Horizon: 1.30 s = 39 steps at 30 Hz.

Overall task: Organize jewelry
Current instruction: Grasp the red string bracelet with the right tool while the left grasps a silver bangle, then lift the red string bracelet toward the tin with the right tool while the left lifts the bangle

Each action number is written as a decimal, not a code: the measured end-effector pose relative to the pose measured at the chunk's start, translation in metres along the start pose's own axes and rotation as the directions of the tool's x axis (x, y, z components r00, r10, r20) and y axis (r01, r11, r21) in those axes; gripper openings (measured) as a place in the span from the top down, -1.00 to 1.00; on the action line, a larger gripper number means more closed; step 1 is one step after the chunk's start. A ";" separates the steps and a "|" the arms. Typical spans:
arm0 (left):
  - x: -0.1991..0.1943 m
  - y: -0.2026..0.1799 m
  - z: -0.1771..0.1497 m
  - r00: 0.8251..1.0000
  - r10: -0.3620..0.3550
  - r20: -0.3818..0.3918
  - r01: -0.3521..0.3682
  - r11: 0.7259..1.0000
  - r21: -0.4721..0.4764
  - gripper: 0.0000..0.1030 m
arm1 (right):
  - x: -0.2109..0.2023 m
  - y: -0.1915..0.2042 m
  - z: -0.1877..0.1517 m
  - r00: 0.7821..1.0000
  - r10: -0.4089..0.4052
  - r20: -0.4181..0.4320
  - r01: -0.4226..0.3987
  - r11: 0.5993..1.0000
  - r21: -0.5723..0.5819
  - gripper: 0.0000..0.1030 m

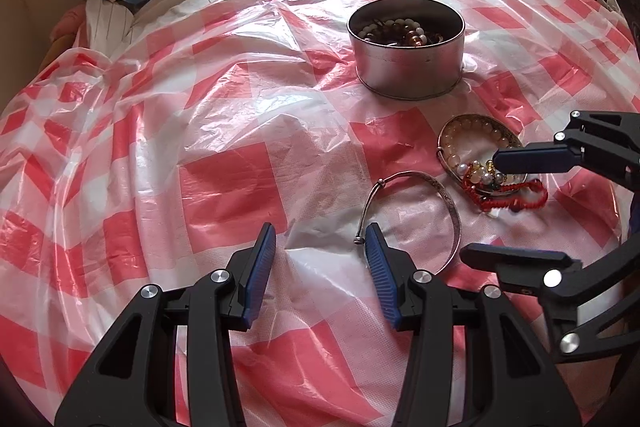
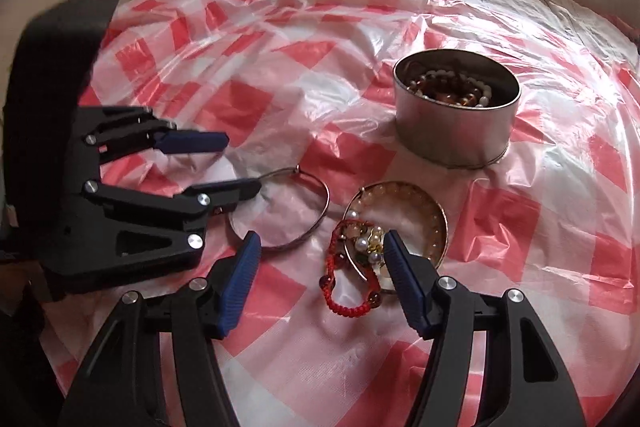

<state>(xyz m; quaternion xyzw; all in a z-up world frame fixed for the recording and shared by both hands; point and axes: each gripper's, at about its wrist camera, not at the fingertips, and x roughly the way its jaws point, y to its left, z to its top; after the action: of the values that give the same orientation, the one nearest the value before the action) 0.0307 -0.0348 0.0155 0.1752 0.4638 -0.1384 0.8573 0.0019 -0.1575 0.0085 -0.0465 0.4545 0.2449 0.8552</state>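
Two tools stand open, empty: right tool [image 2: 320, 263] straddles the red bracelet [image 2: 348, 281]; close squarely, then lift toward the tin [image 2: 456, 131], upper right.

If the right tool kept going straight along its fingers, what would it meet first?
Probably the tangled bracelets: the right tool, open, points at the red cord bracelet and pearl beads beside the gold bangle. Depth is unclear.

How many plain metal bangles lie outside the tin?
2: a silver bangle alone beside the left gripper, and a gold bangle ringing the bead pile; others may hide inside the tin.
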 end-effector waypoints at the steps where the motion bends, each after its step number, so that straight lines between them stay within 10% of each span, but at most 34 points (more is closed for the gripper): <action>1: 0.000 0.000 0.000 1.000 0.002 -0.001 -0.002 1.000 0.003 0.15 | 0.002 0.001 -0.001 1.000 -0.012 -0.010 0.012 1.000 -0.006 -0.03; 6: 0.001 -0.001 -0.001 1.000 0.005 -0.003 -0.005 1.000 0.012 0.14 | -0.005 -0.016 -0.001 1.000 -0.013 0.007 0.012 0.998 0.069 0.83; 23: 0.007 -0.008 0.000 0.996 -0.088 0.002 0.088 0.996 -0.013 0.14 | -0.059 -0.065 0.007 0.976 0.035 0.215 -0.092 0.961 0.262 0.83; 25: 0.005 -0.009 0.001 0.994 -0.105 0.005 0.106 0.994 -0.006 0.52 | -0.057 -0.072 0.006 0.976 0.055 0.213 -0.118 0.948 0.297 0.82; 29: -0.002 -0.004 0.002 0.994 -0.104 0.031 0.104 0.994 -0.014 0.90 | -0.045 -0.088 -0.001 0.991 -0.073 0.114 0.026 0.928 0.371 0.65; 31: -0.005 -0.001 0.003 0.993 -0.106 0.047 0.108 0.994 -0.027 0.90 | -0.044 -0.092 -0.002 0.990 -0.111 0.091 0.068 0.921 0.384 0.13; 39: 0.006 -0.007 -0.001 0.997 -0.081 -0.003 0.081 0.997 0.012 0.88 | -0.015 -0.069 -0.004 0.976 -0.213 -0.048 0.218 0.951 0.221 0.01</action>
<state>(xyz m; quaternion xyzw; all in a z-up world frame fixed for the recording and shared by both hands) 0.0307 -0.0408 0.0092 0.1617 0.4707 -0.1754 0.8494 0.0241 -0.2246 0.0084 -0.0017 0.4815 0.0966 0.8711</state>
